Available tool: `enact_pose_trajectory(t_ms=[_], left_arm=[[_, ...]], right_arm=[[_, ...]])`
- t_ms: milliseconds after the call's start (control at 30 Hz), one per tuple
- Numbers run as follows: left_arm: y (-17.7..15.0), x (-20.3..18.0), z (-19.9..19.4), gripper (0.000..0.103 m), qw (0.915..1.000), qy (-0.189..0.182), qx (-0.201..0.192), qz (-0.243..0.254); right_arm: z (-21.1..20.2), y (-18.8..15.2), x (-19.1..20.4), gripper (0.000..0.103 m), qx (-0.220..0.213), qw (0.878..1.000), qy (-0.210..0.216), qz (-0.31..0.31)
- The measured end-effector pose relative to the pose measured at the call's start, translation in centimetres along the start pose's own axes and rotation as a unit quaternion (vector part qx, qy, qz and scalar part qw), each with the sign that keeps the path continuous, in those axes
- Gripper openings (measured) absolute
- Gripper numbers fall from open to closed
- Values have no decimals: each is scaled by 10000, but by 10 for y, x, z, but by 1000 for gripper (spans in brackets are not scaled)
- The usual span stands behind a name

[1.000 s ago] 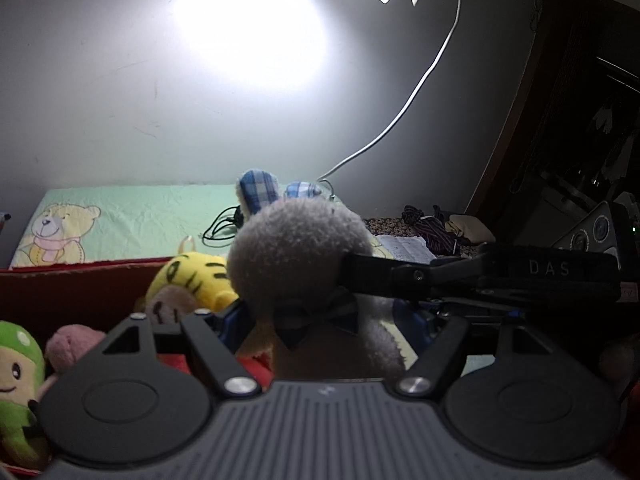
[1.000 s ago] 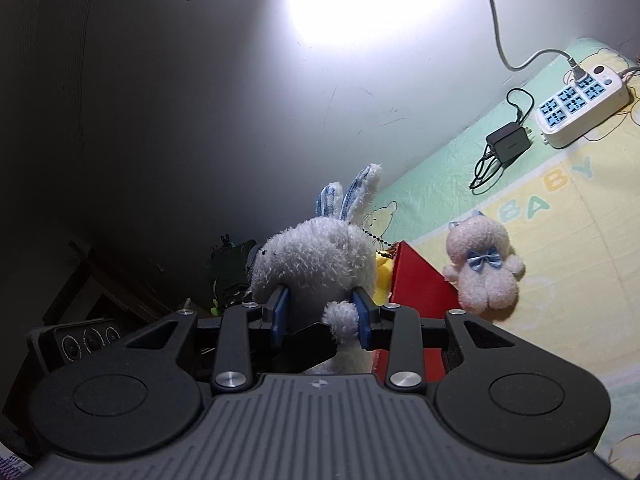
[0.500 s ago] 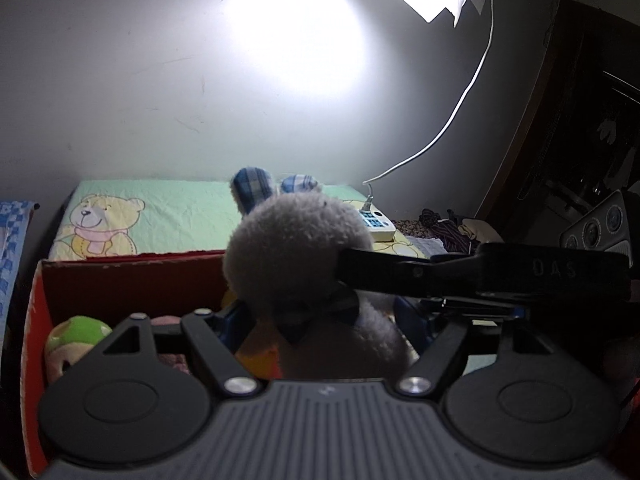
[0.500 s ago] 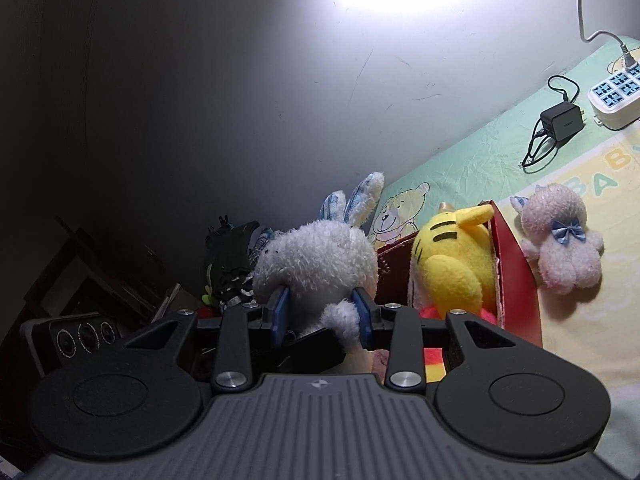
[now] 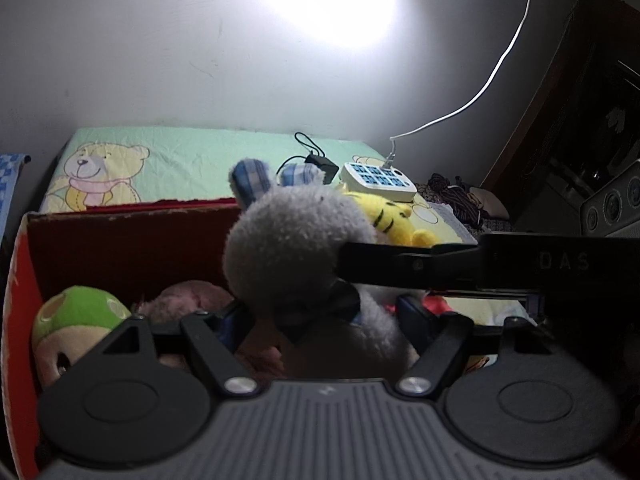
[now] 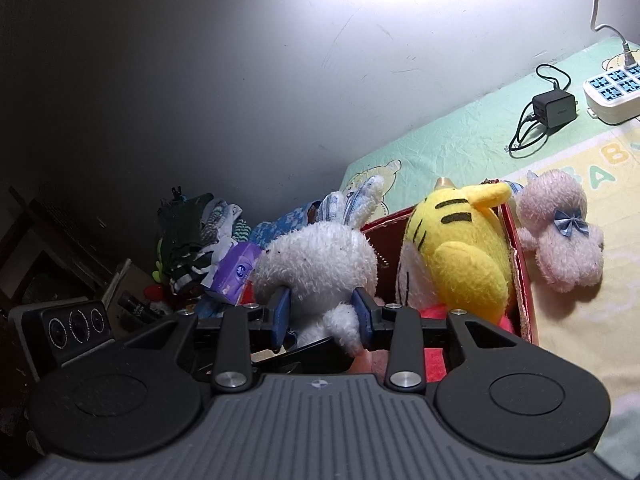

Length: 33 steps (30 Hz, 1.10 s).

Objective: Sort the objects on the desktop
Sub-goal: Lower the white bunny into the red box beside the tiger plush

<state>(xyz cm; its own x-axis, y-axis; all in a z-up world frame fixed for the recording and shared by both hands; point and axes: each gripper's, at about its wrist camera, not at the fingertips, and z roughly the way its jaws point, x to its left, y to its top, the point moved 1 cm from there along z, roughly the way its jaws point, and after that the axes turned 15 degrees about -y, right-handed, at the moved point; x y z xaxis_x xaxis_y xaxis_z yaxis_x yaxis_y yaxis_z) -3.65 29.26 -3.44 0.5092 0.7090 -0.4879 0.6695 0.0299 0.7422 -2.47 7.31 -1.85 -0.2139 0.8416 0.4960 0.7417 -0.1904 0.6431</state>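
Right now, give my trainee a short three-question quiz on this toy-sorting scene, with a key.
1. True or false: the right gripper is shut on the white rabbit plush.
2. Which toy lies outside the red box, on the blanket? A) yellow tiger plush B) pink bear plush C) green-capped plush
3. Fill in: a black charger lies beside the white ____.

Key: 1 true; 2 B; 3 power strip.
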Motion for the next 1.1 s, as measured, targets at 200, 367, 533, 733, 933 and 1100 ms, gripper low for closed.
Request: enact_pose_trajectory(t_ms=[200, 367, 533, 733, 933, 1100], left_arm=[[-2, 14, 15, 79, 9995, -35, 314, -50], [-6, 14, 26, 84, 9988, -9, 487, 45], [-10, 11, 34, 86, 9978, 41, 646, 131], [-10, 15, 37, 87, 9975, -53, 702, -32], [-10, 14, 36, 87, 9972, -73, 744, -48], [-12, 9, 36, 90, 9964, -65, 839, 115]], right_arm=[[12, -6, 2, 37, 42, 9991, -366, -190], [15, -7, 6, 36, 116, 9973, -597, -403], [21, -5, 11, 36, 285, 9939, -904, -560], [27, -6, 20, 35, 715, 9845, -1270, -975], [36, -3, 23, 35, 912, 9819, -1369, -943], [30, -3, 29, 34, 1091, 9771, -1459, -1102]])
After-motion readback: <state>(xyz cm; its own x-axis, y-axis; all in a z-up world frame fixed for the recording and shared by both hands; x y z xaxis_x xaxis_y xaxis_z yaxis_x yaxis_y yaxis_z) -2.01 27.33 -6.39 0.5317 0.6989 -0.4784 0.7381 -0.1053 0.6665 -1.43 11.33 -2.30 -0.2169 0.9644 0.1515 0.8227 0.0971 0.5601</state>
